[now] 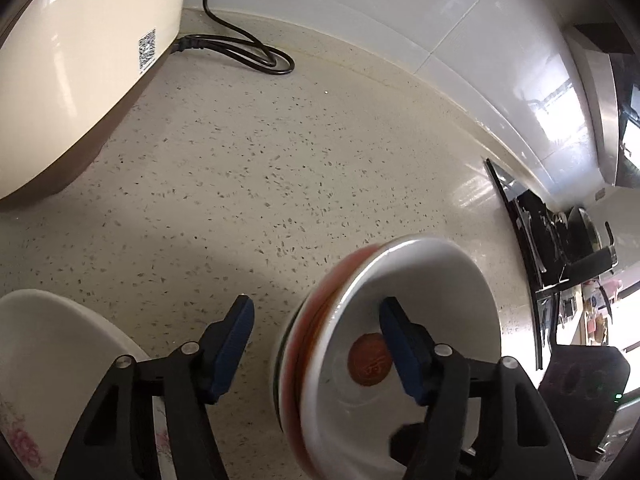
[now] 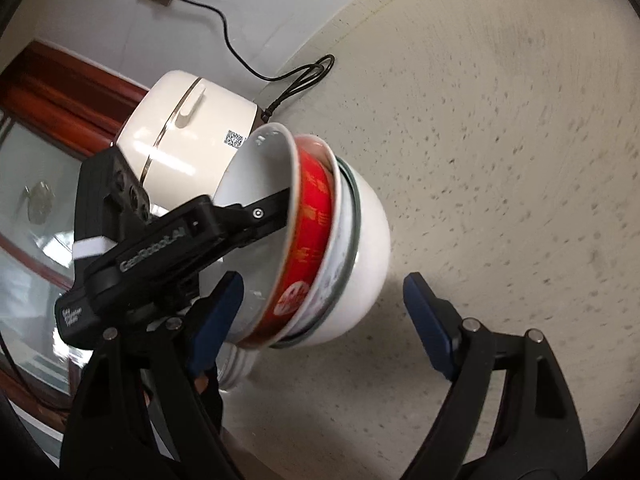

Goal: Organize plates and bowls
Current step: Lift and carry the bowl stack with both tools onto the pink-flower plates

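Observation:
A nested stack of bowls (image 1: 404,320) is tipped on its side on the speckled counter; the inner white bowl has a red seal mark. In the right wrist view the stack (image 2: 320,240) shows a red-banded bowl between white ones. My left gripper (image 1: 316,344) is open, with its right finger inside the top bowl and its left finger outside the stack. My right gripper (image 2: 324,320) is open and empty, just in front of the stack. A white plate with pink flowers (image 1: 48,360) lies at lower left.
A cream rice cooker (image 1: 80,60) with a black cord (image 1: 248,52) stands at the back left by the tiled wall. A black stove (image 1: 560,248) lies at the right. The cooker (image 2: 188,128) also shows behind the stack.

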Tool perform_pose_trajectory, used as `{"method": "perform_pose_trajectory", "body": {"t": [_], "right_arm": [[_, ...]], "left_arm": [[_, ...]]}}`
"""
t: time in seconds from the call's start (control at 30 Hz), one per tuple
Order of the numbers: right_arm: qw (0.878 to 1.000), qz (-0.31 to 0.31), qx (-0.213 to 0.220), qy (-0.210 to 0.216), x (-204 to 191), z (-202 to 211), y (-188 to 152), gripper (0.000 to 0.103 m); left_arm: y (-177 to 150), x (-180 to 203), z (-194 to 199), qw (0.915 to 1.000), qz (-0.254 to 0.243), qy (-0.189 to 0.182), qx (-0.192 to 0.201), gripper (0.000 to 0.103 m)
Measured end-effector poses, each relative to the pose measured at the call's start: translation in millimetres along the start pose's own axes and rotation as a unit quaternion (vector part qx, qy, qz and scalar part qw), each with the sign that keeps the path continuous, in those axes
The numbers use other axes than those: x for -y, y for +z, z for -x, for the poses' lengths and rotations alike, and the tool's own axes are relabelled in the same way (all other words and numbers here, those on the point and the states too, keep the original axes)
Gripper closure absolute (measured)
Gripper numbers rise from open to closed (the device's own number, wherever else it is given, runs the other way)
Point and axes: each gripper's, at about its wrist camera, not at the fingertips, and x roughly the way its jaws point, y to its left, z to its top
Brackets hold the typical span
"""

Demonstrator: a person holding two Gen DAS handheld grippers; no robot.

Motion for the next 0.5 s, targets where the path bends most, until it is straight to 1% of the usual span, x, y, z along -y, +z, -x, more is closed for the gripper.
{"method": "perform_pose_trajectory", "body": {"t": [0.07,0.1,0.27,0.5], "right_arm": [[1.000,-0.007,0.003,0.010,1,0,0,0.029],[1.000,-0.016,0.003,0.022,2,-1,1,0.029],[0.999,-0.022,0.011,0.024,5,3,0,0.035],[0.999,-0.019,0.013,0.024,9,8,-7,0.036]], "left_arm": [[-2,1,2,1.0000,0.000,-0.003,0.006,0.045],[-3,2,3,0.9998,-0.005,-0.015,0.007,0.055],[-9,1,10,0.9996,-0.002,-0.022,0.021,0.056],[-20,8,15,0.9996,-0.008,-0.012,0.023,0.055]]}}
